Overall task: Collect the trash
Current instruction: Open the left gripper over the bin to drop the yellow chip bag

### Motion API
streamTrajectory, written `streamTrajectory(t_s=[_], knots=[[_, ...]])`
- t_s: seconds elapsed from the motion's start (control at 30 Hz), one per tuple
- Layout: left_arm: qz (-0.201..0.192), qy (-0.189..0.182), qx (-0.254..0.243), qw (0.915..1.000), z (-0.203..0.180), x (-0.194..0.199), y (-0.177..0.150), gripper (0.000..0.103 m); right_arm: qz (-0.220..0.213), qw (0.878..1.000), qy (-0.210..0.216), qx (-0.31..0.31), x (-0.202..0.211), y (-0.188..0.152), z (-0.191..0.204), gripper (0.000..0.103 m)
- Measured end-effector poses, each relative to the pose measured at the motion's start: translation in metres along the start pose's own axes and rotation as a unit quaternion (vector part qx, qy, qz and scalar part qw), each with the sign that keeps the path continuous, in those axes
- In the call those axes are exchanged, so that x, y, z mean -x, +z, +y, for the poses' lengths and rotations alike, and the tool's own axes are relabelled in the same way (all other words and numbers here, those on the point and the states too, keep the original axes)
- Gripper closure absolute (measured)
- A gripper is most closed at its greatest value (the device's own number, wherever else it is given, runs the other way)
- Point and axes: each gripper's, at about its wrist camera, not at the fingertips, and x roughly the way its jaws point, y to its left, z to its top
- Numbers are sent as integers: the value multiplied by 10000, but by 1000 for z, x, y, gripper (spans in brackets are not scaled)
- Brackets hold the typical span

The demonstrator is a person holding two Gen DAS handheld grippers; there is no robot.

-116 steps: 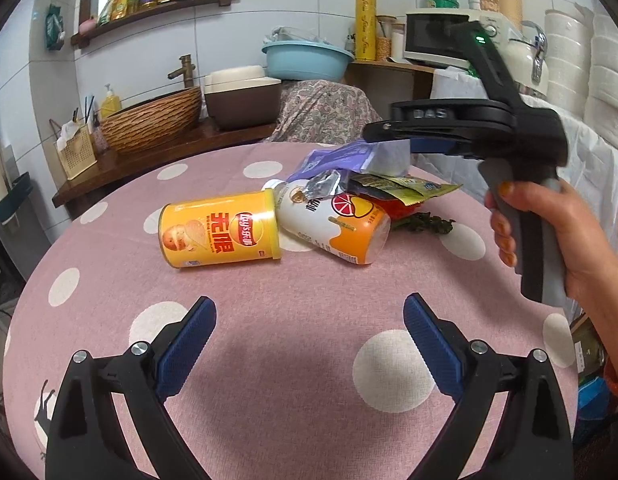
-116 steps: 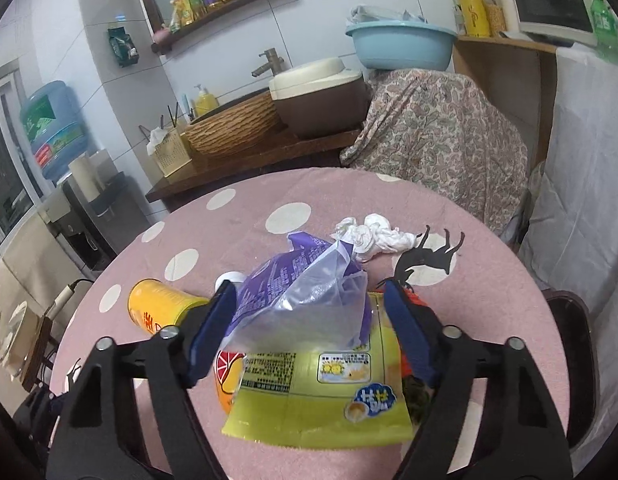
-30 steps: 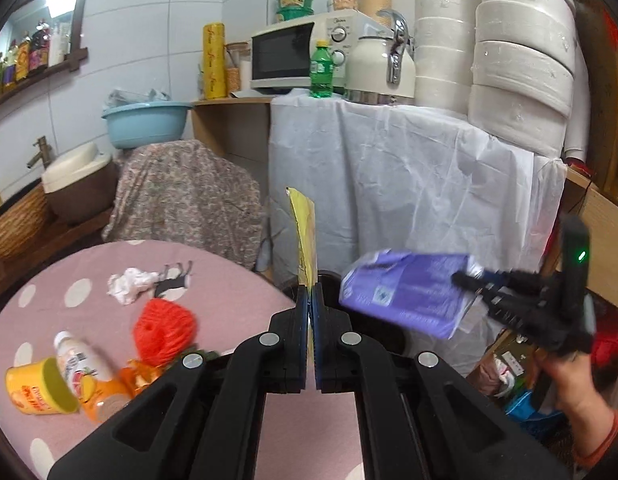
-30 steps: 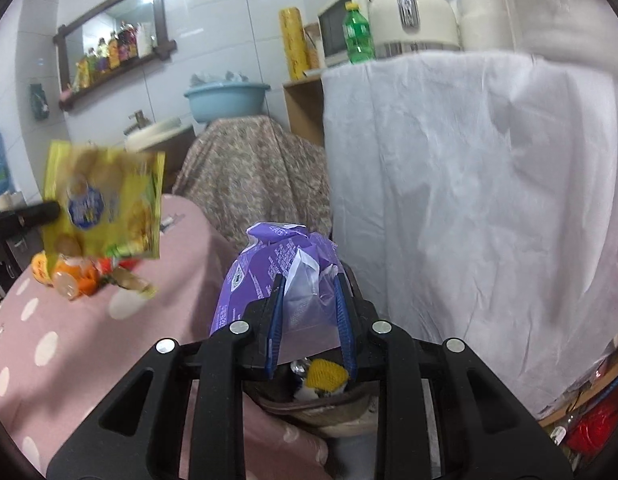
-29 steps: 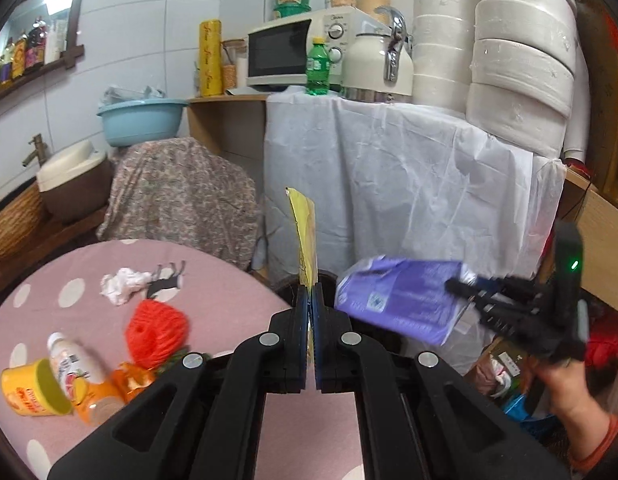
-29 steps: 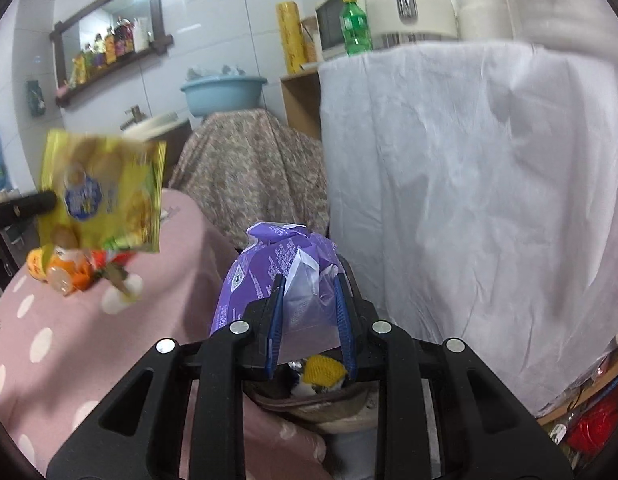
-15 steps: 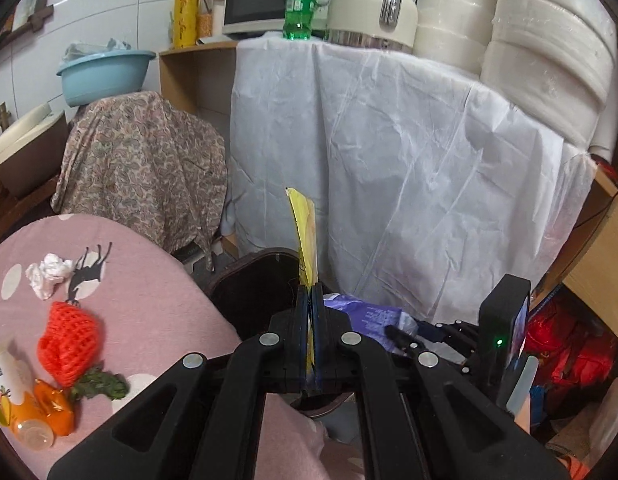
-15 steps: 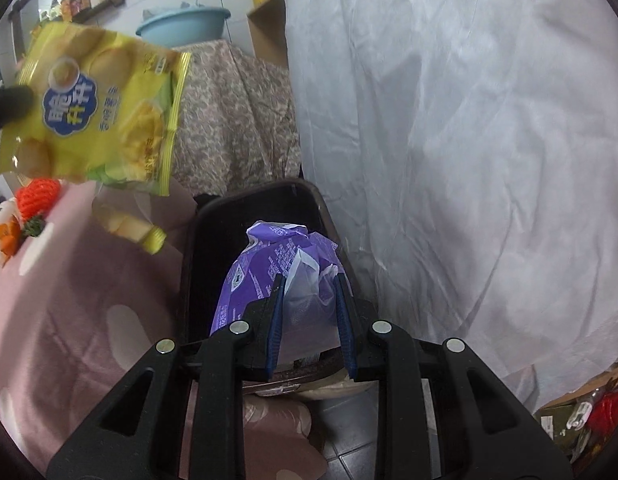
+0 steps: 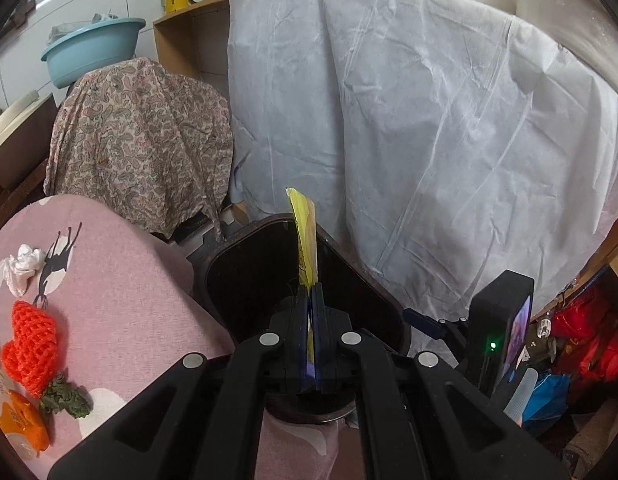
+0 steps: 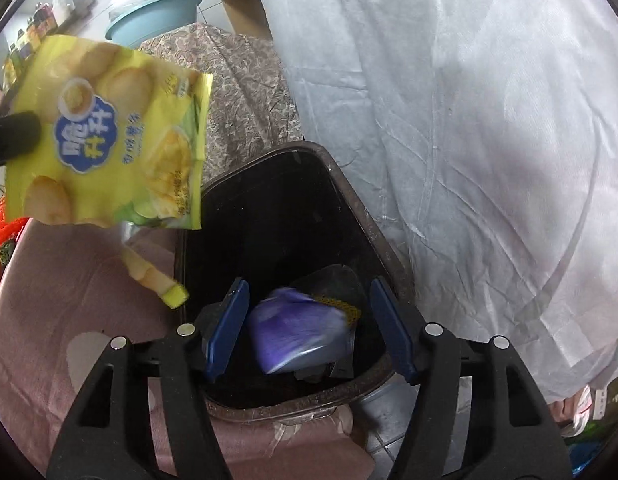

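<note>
Right gripper (image 10: 309, 330), jaws just opened and standing spread over the dark trash bin (image 10: 373, 236), lets one purple wrapper (image 10: 297, 334) drop clear of the pads into the bin. Left gripper (image 9: 309, 312), pressed together, pinches one yellow snack bag (image 9: 305, 240) edge-on above the bin's far rim, apparently next for release. One red knitted piece (image 9: 27, 346), one crumpled tissue (image 9: 23, 268) remain on the table (image 9: 121, 304) at left.
</note>
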Motion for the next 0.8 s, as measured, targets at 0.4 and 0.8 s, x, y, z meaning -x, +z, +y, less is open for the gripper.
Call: streamTrajectory(t_s=[0.4, 0.8], knots=[[809, 45, 89, 9967, -14, -50, 8, 100, -258, 9992, -198, -215, 42, -18, -24, 29], [1100, 39, 63, 9939, -19, -70, 7, 94, -250, 9989, -251, -303, 65, -38, -40, 23]])
